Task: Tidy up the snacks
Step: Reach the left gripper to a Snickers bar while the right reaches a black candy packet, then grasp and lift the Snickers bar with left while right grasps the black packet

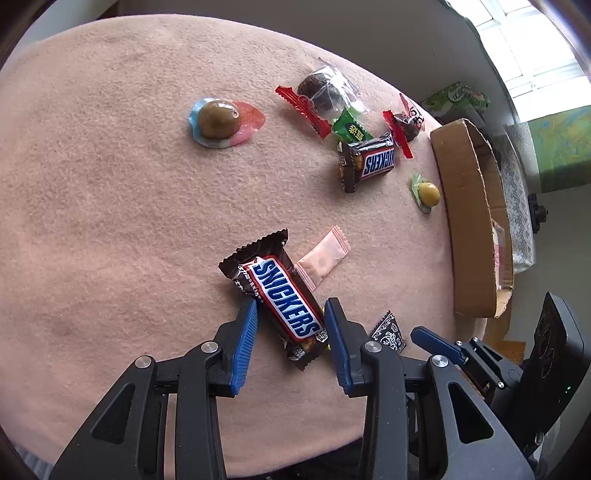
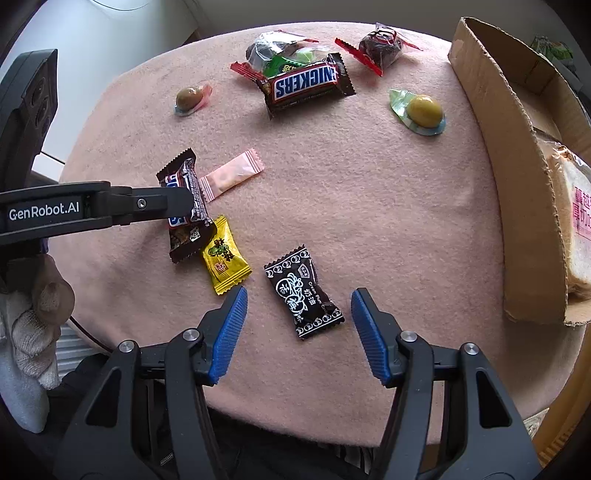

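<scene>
barely begun: only bread sits in the cardboard box (image 2: 517, 184), while beside it both grippers, left (image 1: 290, 328) and right (image 2: 297, 317), gape over still-loose sweets: a snickers bar (image 1: 280, 299), a black candy (image 2: 303, 291).

A pink felt cloth (image 1: 110, 184) covers the round counter (image 2: 436, 373) from edge to edge; its nap is coarse and slightly pilled, with a few shallow creases. Behind the counter stands a plain grey wall (image 1: 369, 33). At the upper right of the left wrist view a window (image 1: 535, 48) with white bars lets in bright daylight. Below it hangs or leans a green and yellow patterned panel (image 1: 561, 147). A white lace cloth (image 1: 517, 206) lies just beyond the counter's right edge. Near it, against the pale wall, sits a small black object (image 1: 537, 214), too small to make out.
</scene>
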`<state>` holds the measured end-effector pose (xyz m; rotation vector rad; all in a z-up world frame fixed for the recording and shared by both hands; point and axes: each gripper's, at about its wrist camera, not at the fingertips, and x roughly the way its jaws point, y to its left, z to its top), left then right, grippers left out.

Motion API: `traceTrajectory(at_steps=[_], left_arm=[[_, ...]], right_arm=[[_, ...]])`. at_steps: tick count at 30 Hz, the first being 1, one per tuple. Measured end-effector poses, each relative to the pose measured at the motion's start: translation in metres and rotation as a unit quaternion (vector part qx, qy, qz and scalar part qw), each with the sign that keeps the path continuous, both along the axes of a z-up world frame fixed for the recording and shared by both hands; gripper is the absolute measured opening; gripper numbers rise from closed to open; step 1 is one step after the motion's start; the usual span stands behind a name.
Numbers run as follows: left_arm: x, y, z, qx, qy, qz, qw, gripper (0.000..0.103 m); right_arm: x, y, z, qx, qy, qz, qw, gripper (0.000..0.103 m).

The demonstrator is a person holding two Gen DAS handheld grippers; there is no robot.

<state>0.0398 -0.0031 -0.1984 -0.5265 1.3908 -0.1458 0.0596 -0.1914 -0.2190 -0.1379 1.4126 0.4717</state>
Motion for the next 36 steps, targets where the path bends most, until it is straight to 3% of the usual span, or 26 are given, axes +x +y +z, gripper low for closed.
traceTrajectory(at_steps=[11, 16, 27, 32, 36], left_arm=[[0.015, -0.013, -0.002, 0.059, -0.011, -0.03, 0.9978, 0.037], [0.018, -0.011, -0.003, 0.058, -0.017, -0.028, 0.9978, 0.033], [0.017, -0.006, 0.0, 0.07, -0.031, -0.033, 0.9965, 0.028], [0.02, -0.005, -0.003, 0.086, -0.014, -0.033, 0.9956, 0.037], [0.02, -0.009, -0.003, 0.099, -0.026, -0.048, 0.9936, 0.029]], right_arm=[[0.002, 0.016, -0.012, -0.028, -0.011, 0.025, 0.999, 0.048], [0.002, 0.02, -0.017, -0.046, -0.019, 0.033, 0.998, 0.027], [0.007, 0.008, -0.022, -0.03, -0.015, 0.017, 0.999, 0.025], [0.002, 0.007, -0.02, -0.035, -0.02, 0.021, 0.999, 0.025], [0.001, 0.004, -0.017, -0.029, -0.02, 0.014, 0.999, 0.025]])
